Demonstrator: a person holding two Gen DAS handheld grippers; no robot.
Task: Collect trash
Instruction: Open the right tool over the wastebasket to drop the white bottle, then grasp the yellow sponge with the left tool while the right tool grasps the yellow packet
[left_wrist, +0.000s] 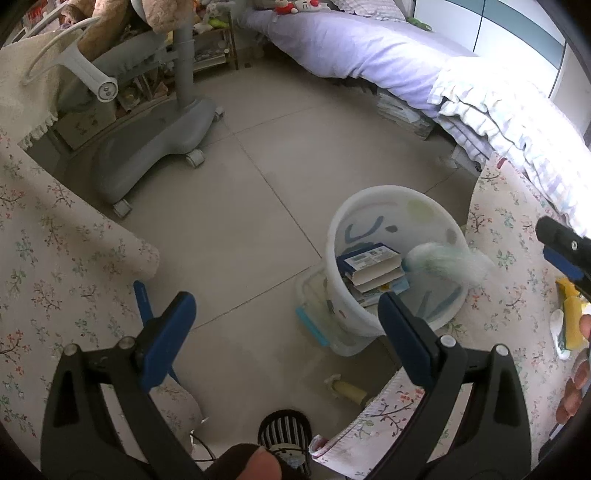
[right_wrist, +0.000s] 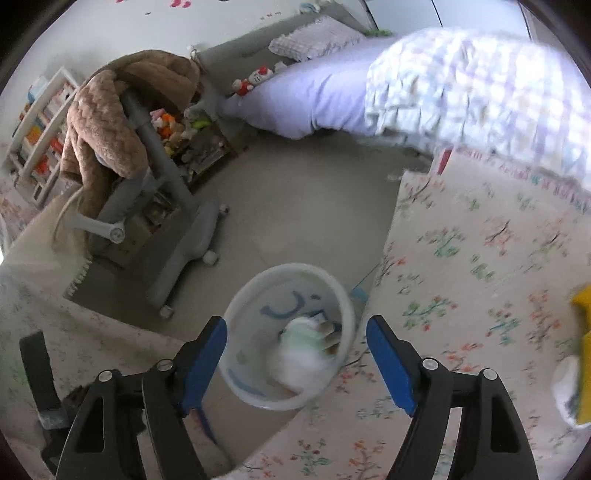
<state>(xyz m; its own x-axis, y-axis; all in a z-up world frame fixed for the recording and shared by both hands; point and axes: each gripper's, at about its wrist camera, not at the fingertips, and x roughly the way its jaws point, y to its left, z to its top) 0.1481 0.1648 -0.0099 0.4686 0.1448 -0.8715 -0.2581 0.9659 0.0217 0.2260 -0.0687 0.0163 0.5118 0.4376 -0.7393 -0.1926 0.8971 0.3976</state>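
Both grippers are held out over the floor, and each has its two blue fingers spread wide apart with nothing between them. From the left gripper (left_wrist: 286, 325), the white bucket (left_wrist: 369, 206) stands on the tiles at about 2 o'clock, just past the right finger. From the right gripper (right_wrist: 295, 350), the same bucket (right_wrist: 240, 295) sits at 12 o'clock, right between the fingers and below them.

One bucket is all I count. Inside it lie two or three books (left_wrist: 373, 266) in a stack, and one white, fuzzy lump (left_wrist: 443, 260) is at the rim. That lump (right_wrist: 299, 354) is smeared by blur in both views, so I cannot tell what it is or whether it touches the bucket.

Flowered cloth (left_wrist: 55, 258) covers things on both sides of the floor. One grey chair on wheels (left_wrist: 159, 136) stands at 10 o'clock, with a brown fluffy blanket (right_wrist: 107, 125) over it. One bed (left_wrist: 369, 48) lies at 1 o'clock.

At the right edge of the left view, part of the other gripper and something yellow (left_wrist: 570, 317) are cut off. One striped slipper (left_wrist: 284, 432) peeks in at 6 o'clock.
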